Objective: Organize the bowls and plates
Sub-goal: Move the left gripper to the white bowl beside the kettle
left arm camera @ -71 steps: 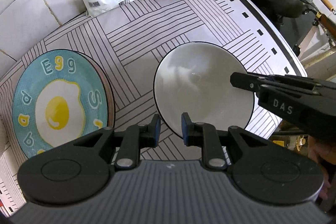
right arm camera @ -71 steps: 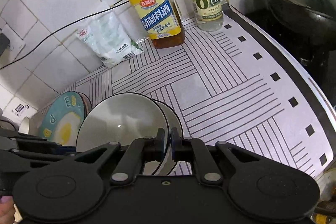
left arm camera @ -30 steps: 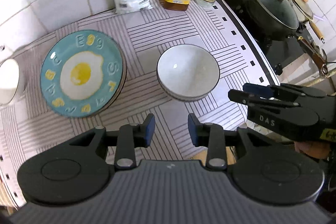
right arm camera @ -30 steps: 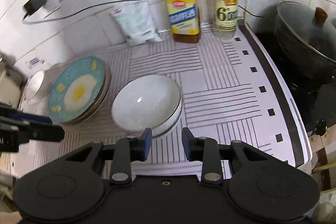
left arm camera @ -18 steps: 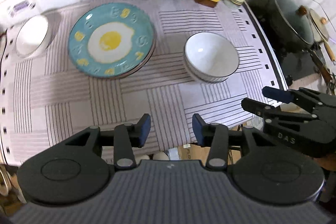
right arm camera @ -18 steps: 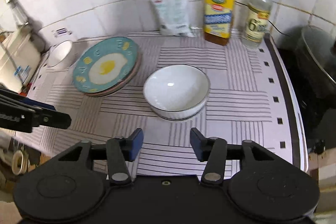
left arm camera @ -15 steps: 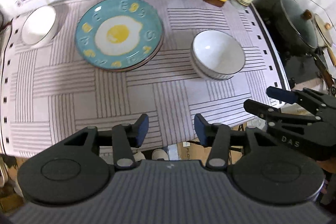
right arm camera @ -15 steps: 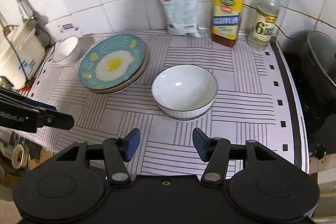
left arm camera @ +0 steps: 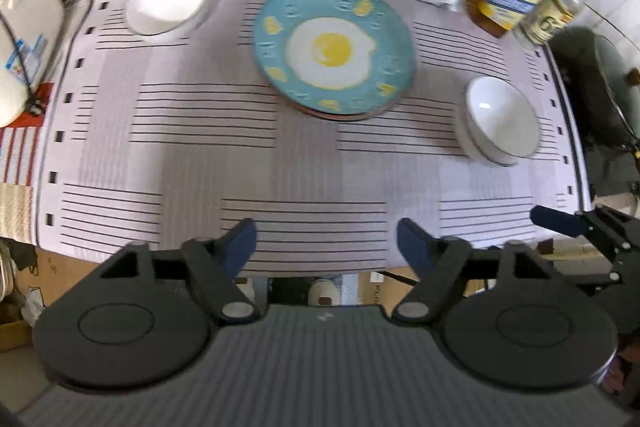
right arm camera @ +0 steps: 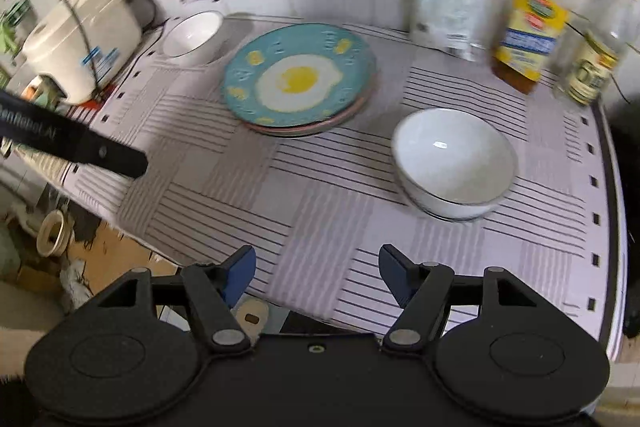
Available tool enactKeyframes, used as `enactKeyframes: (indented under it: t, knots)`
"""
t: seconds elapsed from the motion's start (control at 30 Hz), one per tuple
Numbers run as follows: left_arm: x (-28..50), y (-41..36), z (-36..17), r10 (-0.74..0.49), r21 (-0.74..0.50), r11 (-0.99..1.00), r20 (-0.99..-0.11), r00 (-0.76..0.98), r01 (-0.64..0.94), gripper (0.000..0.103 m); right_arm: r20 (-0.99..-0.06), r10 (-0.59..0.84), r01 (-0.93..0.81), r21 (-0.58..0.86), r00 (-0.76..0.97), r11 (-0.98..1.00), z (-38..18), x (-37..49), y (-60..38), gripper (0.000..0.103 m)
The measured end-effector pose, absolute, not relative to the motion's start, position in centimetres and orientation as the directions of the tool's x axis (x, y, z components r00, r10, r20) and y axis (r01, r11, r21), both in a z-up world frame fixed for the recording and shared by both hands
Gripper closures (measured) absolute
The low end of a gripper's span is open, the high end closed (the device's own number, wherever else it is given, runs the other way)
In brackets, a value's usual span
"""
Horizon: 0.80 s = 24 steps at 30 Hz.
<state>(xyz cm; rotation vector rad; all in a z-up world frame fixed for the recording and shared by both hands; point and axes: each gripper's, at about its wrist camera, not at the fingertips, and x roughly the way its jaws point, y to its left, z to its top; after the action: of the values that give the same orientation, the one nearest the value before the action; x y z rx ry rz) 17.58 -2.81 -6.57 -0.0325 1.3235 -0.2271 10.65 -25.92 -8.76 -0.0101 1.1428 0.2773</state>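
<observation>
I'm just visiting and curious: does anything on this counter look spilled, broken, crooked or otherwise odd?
Nothing looks spilled or broken. The egg plate sits flat on a plate stack, and the stacked bowls stand upright. One small white bowl sits alone by the rice cooker, apart from the other bowls. Both grippers hang open, empty.

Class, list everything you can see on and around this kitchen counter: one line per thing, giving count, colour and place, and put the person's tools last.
striped mat: one, pale with dark lines, covering the counter
egg plate: top of a stack, teal with fried-egg print, mat centre
stacked bowls: two nested, white, right of the plates
small bowl: one, white, back left corner
rice cooker: one, cream, far left
bag: one, white, against the wall
bottles: two, clear with yellow labels, back right
left hand-held gripper: black, open
right hand-held gripper: black, open
</observation>
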Motion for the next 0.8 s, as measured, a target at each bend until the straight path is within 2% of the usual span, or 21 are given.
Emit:
enactKeyframes:
  t: [0.27, 0.43, 0.6, 0.8]
  knots:
    - [19.8, 4.7, -8.1, -0.145, -0.119, 0.983, -0.970, 0.197, 0.137, 0.022, -0.880, 0.229, -0.181, 0.166, 0.417, 0.969, -8.2, 12.7, -20.7, 0.030]
    - [22.4, 9.9, -9.0, -0.122, -0.101, 0.988, -0.974, 0.189, 0.119, 0.021, -0.862, 0.288, -0.202, 0.221, 0.416, 0.954, -7.9, 14.5, -16.5, 0.030]
    - [25.6, 13.8, -9.3, -0.122, -0.099, 0.988, -0.973, 0.198, 0.120, 0.021, -0.781, 0.439, -0.128, 0.430, 0.445, 0.894, -7.7, 17.9, -13.7, 0.030]
    - [29.2, 16.2, -8.2, -0.096, -0.054, 0.989, -0.943, 0.319, 0.138, 0.021, -0.701, 0.468, -0.123, 0.484, 0.538, 0.866, -6.9, 20.8, -10.0, 0.030]
